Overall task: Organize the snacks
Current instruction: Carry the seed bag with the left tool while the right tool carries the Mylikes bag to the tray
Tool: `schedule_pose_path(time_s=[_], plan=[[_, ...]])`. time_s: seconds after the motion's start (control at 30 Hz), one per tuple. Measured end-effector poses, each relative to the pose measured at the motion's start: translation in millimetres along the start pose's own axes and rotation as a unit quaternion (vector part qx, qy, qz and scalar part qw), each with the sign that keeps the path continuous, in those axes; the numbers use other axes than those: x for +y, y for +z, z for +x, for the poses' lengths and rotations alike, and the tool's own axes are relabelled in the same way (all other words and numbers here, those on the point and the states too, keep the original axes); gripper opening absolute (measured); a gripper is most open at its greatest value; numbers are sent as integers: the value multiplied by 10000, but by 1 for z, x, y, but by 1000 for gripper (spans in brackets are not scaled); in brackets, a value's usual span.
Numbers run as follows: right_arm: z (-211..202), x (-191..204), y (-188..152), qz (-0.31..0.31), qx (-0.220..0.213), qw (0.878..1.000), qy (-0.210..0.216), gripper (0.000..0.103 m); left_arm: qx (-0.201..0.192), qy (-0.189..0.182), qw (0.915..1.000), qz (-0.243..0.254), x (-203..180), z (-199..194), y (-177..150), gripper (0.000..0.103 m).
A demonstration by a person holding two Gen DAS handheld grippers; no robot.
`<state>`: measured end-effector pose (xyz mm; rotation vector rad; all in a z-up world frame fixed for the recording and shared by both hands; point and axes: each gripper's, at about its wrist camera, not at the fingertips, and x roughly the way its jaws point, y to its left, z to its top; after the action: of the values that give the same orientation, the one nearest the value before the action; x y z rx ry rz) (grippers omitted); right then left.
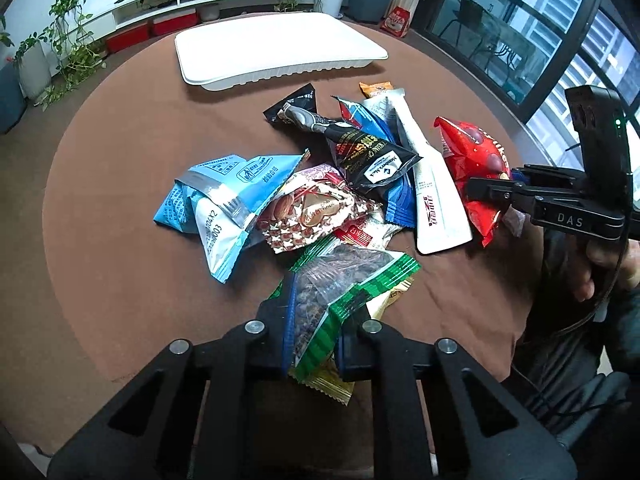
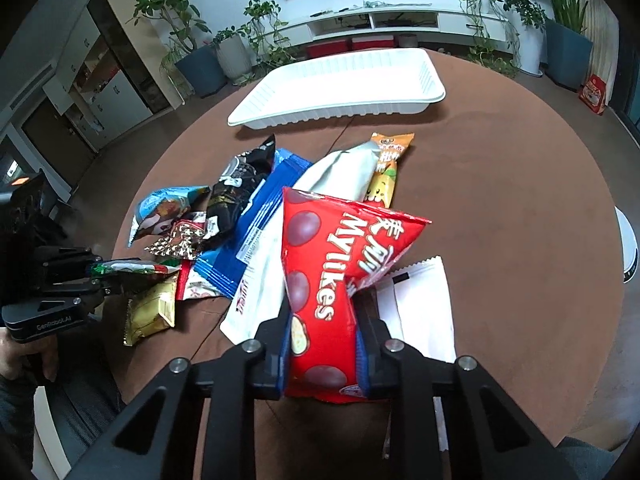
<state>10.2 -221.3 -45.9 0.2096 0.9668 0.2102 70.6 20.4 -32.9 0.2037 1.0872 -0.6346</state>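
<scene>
Left hand-held gripper (image 1: 312,320) clamped tight on the green-striped packet (image 1: 344,280); right hand-held gripper (image 2: 322,332) closed on the red Mylikes bag (image 2: 332,276). Both picked at the near edge of the snack pile (image 1: 320,184), on the side away from the white tray (image 1: 280,50), itself bare. Grasp step done, judging by the pinch; next, a lift clear of the pile and a carry over to the tray (loosely stacked neighbours could drag along). Right view alone showing the tray's hollow and a white sachet (image 2: 420,300) beside the bag; left view alone showing the blue-and-white pouch (image 1: 224,200).
</scene>
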Motion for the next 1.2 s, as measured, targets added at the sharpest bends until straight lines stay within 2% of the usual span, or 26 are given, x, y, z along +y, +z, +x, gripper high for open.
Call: schedule_pose_path(time_s=[0.33, 0.8, 1.03, 1.2], plan=[[-16, -5, 1, 172, -164, 9997, 58, 27, -187, -132, 9996, -174, 4, -13, -7, 13], [-31, -18, 5, 270, -330, 9991, -7, 27, -514, -536, 9966, -364, 4, -38, -3, 13], [-40, -41, 19, 453, -497, 9976, -153, 27, -756, -562, 9946, -441, 19, -52, 28, 13], [-49, -54, 55, 429, -818, 9954, -259, 27, -1001, -286, 9940, -330, 31, -59, 82, 13]])
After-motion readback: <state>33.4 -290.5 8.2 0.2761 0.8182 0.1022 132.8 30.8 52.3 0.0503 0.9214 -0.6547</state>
